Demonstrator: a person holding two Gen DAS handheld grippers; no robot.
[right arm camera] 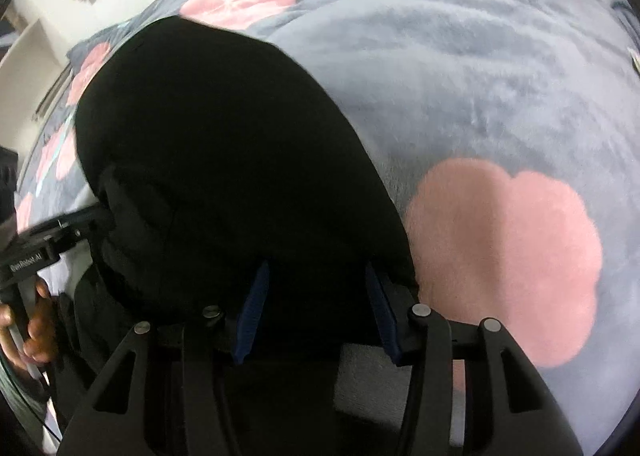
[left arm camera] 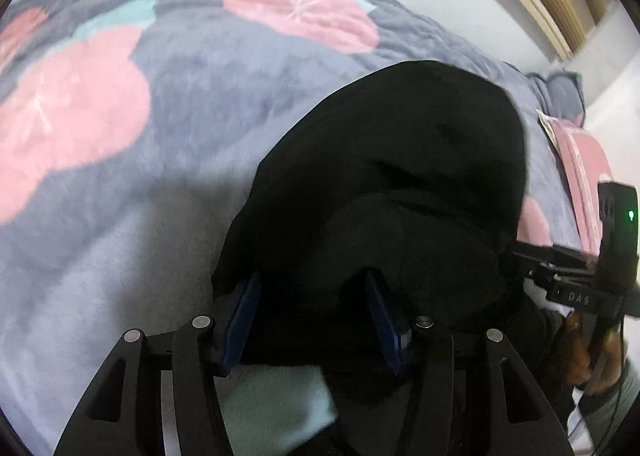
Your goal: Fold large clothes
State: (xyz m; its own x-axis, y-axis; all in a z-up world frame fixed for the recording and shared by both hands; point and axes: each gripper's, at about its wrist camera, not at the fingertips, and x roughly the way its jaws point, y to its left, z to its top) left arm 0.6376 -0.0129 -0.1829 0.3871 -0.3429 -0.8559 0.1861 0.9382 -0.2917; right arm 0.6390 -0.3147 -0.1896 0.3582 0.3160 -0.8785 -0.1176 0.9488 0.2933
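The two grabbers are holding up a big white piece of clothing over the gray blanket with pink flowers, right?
Not quite: the clothing is black, not white, as both wrist views show. The rest holds: the left gripper and right gripper are at its near edge, over the gray blanket with pink flowers.

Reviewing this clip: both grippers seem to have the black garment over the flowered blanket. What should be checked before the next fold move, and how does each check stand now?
1. Left gripper around the black fabric garment: ok, cloth lies between its blue pads.
2. Right gripper around the same garment: ok, cloth between its fingers.
3. Jaws pinched tight: cannot tell, both stand apart with cloth bunched in the gap.
4. Garment edges aligned: cannot tell, too dark.
5. Grey plush blanket with pink flowers bare beside the garment: ok.
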